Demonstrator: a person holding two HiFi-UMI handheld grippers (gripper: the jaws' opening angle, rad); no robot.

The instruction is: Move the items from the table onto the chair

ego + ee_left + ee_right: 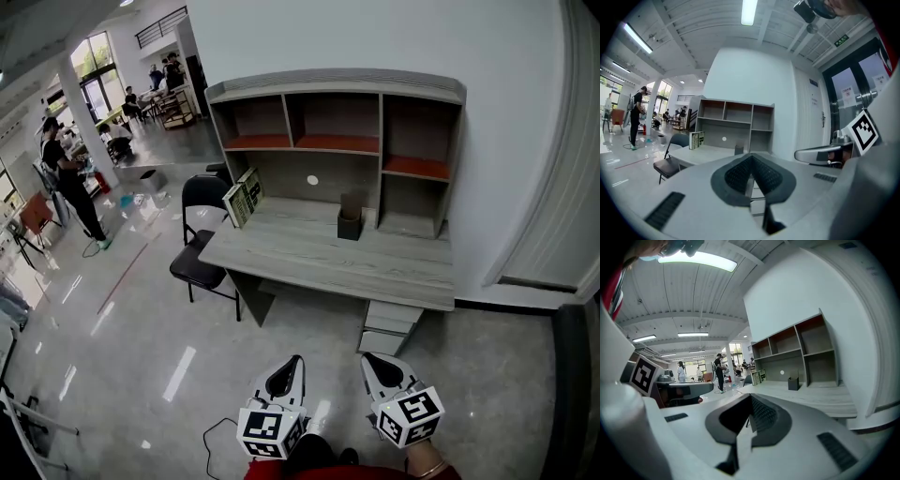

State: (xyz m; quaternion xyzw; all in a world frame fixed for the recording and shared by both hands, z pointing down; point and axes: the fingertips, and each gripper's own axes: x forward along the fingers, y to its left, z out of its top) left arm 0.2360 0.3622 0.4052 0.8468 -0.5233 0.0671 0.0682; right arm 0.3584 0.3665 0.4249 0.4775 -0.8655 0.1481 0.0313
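Both grippers closed and empty, well back from the table (375, 272)

Bare floor (141, 356) lies open before the table's front edge, a wall closes its right end, and the chair (200, 265) stands at its left end. Books (244, 197) stand on edge at the table's left end, long axis upright. A dark box (350, 224) stands upright at the table's back. The left gripper (296, 360) and right gripper (367, 358) have their jaws together, touching nothing.

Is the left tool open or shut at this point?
Shut: the left tool shows jaws together in the left gripper view, nothing between them.
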